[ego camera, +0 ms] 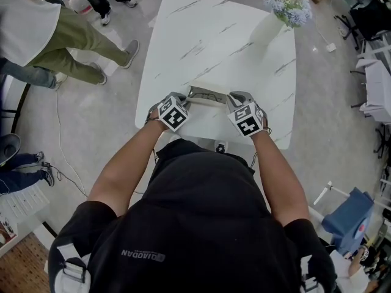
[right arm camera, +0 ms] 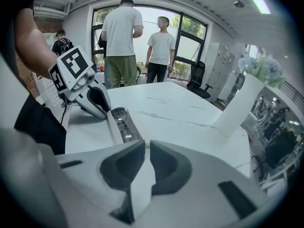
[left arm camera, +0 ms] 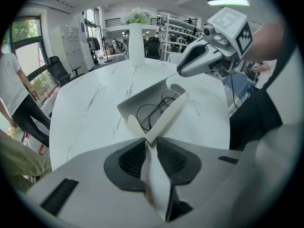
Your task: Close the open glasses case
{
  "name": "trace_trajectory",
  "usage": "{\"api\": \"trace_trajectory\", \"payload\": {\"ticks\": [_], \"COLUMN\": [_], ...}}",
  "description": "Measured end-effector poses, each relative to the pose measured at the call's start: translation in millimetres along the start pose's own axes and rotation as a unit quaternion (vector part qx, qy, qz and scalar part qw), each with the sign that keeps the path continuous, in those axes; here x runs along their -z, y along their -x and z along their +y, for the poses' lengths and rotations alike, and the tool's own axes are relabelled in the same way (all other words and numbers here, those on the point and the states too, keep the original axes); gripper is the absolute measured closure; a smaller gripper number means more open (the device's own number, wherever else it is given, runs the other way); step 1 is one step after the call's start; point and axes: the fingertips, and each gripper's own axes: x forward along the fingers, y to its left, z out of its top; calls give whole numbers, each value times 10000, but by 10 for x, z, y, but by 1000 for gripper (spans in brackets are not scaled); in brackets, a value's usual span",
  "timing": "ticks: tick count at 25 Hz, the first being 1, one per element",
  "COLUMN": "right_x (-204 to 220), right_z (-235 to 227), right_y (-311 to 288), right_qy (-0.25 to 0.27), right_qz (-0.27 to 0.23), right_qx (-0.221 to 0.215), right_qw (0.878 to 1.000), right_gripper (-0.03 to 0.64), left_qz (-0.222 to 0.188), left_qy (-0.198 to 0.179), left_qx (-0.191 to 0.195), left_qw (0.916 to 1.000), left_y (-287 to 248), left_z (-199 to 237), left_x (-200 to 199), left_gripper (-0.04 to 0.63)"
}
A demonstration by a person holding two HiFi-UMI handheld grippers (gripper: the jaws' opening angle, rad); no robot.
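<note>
The white glasses case (ego camera: 204, 94) lies open near the front edge of the white marble table (ego camera: 220, 35), with thin dark-framed glasses (left arm camera: 154, 109) inside. Its lid (left arm camera: 166, 115) stands raised along the near side. My left gripper (ego camera: 185, 102) is at the case's left end, and in the left gripper view its jaws (left arm camera: 151, 139) are shut on the lid's end. My right gripper (ego camera: 232, 98) is at the case's right end. In the right gripper view it (right arm camera: 147, 148) pinches the lid's other end, and the case (right arm camera: 122, 126) stretches away towards the left gripper (right arm camera: 90, 96).
A tall white vase (ego camera: 267, 28) with pale blue flowers (ego camera: 289, 8) stands at the table's far right corner. People (ego camera: 55, 38) stand on the floor to the left. A blue chair (ego camera: 347, 220) is at the lower right, and racks (ego camera: 372, 72) line the right side.
</note>
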Motion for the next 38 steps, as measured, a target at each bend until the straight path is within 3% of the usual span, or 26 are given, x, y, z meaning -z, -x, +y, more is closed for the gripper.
{"api": "trace_trajectory", "payload": {"ticks": [38], "right_x": [215], "right_z": [270], "right_y": [11], "right_qy": [349], "right_qz": [257], "right_qx": [-178], "right_qw": [9989], "right_gripper": [583], "left_qz": [-30], "left_qy": [66], "left_qx": [-55], "left_qw": [10000], "left_y": [-17], "left_z": [12], "left_x": [-13], "left_gripper": [520]}}
